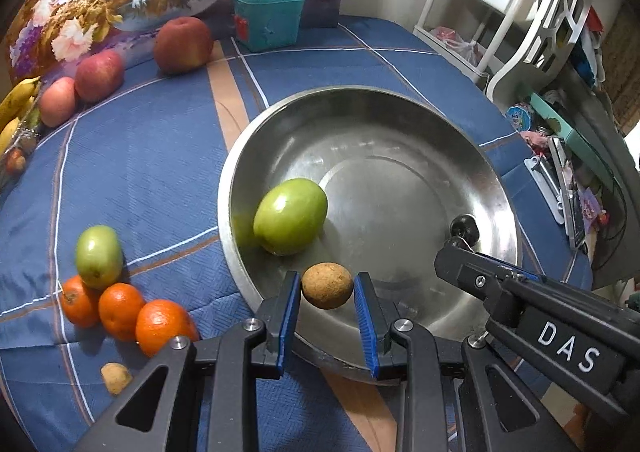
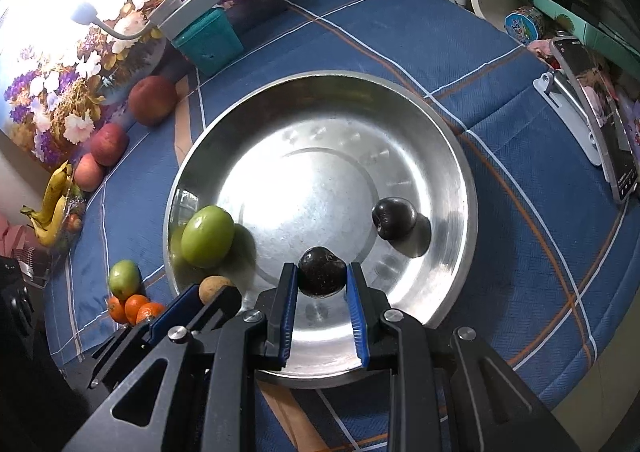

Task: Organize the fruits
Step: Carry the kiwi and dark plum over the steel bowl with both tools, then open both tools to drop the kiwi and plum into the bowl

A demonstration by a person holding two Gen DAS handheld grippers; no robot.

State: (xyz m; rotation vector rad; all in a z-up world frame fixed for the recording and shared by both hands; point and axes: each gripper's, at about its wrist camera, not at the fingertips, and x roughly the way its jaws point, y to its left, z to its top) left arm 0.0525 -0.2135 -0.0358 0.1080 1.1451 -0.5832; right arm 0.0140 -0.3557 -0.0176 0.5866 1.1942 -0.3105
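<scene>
Left gripper [image 1: 327, 286], lower centre, pinches a small brown fruit [image 1: 327, 285] above the steel bowl's [image 2: 460, 172] near rim; right gripper [image 2: 322, 278] clamps a dark plum [image 2: 321, 271] over that bowl.

The left gripper [image 1: 327, 288] points steeply down, its blue pads [image 1: 289, 316] clamped on a small brown fruit [image 1: 327, 285] at the fingertips. The right gripper [image 2: 322, 277], just beside it and also tilted steeply down, has its pads [image 2: 357, 312] pressed on a dark round fruit [image 2: 321, 271].
</scene>
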